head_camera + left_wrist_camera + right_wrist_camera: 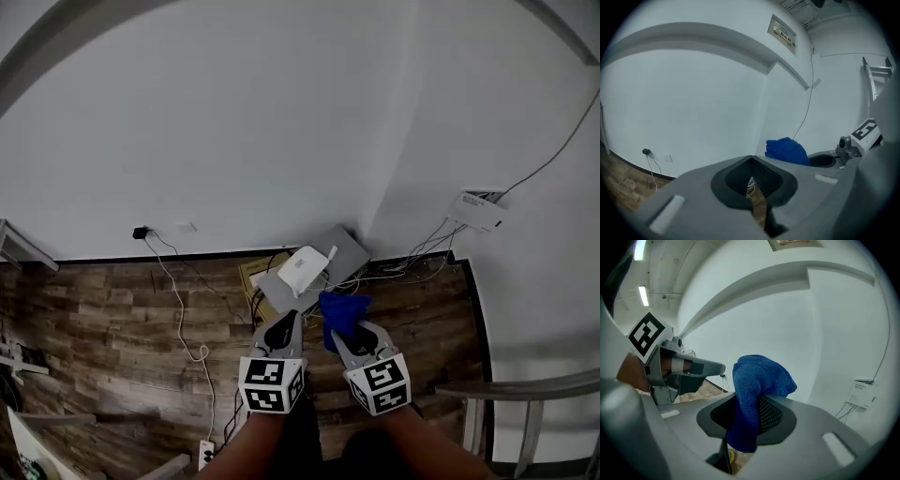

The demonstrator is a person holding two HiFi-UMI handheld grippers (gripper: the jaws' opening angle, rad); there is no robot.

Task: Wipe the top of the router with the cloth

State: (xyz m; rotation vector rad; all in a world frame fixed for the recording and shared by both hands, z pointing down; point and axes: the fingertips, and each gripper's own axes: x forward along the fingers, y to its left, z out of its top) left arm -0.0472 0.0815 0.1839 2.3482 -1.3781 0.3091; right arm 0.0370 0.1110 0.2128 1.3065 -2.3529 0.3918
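Note:
A white router (303, 269) lies on a grey flat box (345, 251) on the floor, by the corner of the walls. My right gripper (345, 331) is shut on a blue cloth (342, 314) (752, 394), held just below and right of the router. The cloth bulges out above the jaws in the right gripper view. My left gripper (284, 330) (751, 161) is shut with nothing in it and hangs beside the right one, below the router. The left gripper view shows the blue cloth (786, 151) off to the right.
Several cables (417, 258) run from the box to a white wall unit (478, 210) at the right. A white cord (180, 314) leads from a wall plug (141, 232) to a power strip (206, 455). A yellow carton (251, 277) lies under the grey box. A metal rail (511, 386) stands at the lower right.

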